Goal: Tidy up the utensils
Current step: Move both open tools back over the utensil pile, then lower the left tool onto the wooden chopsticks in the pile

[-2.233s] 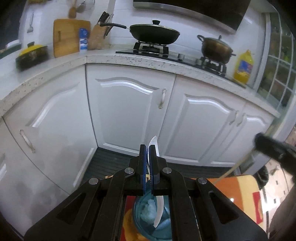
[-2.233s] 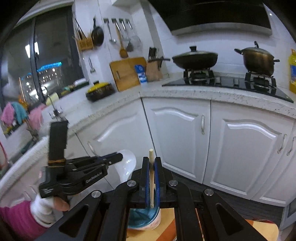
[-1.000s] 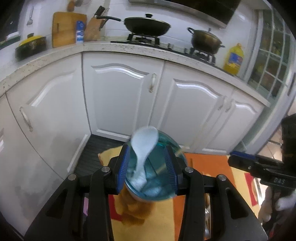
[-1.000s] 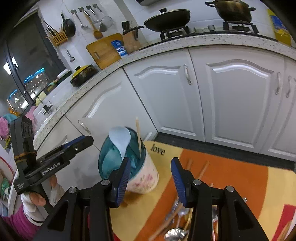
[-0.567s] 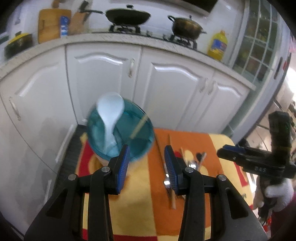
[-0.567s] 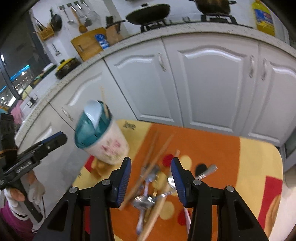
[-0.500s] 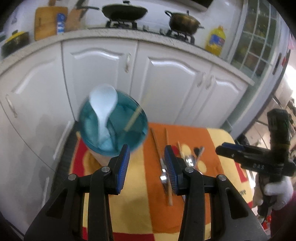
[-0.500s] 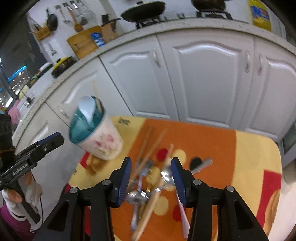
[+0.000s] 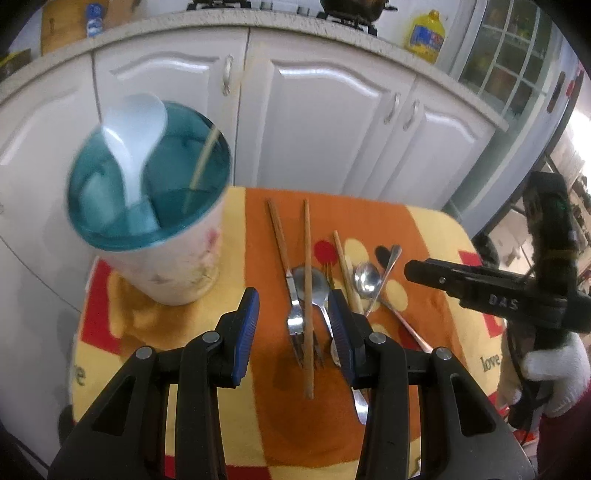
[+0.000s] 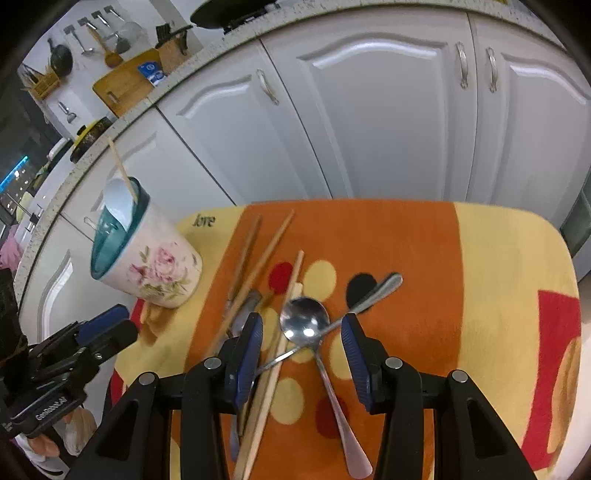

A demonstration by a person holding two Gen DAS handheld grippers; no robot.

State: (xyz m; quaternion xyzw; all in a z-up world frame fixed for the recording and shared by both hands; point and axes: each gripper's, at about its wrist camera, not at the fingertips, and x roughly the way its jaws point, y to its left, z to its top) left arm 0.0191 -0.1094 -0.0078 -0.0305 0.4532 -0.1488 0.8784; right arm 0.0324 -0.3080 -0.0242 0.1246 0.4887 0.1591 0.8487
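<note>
White arched cabinet doors (image 10: 388, 122) under a speckled countertop (image 9: 207, 27) — dark window (image 10: 14, 162) at far left

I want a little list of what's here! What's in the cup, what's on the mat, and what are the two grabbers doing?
cup: upright on the mat's corner, floral outside, teal inside
in cup: white spoon, one chopstick
mat: orange, yellow, red
on mat: loose chopsticks, fork, metal spoons, overlapping
left gripper: open, empty, above the fork
right gripper: open, empty, above a spoon
</note>
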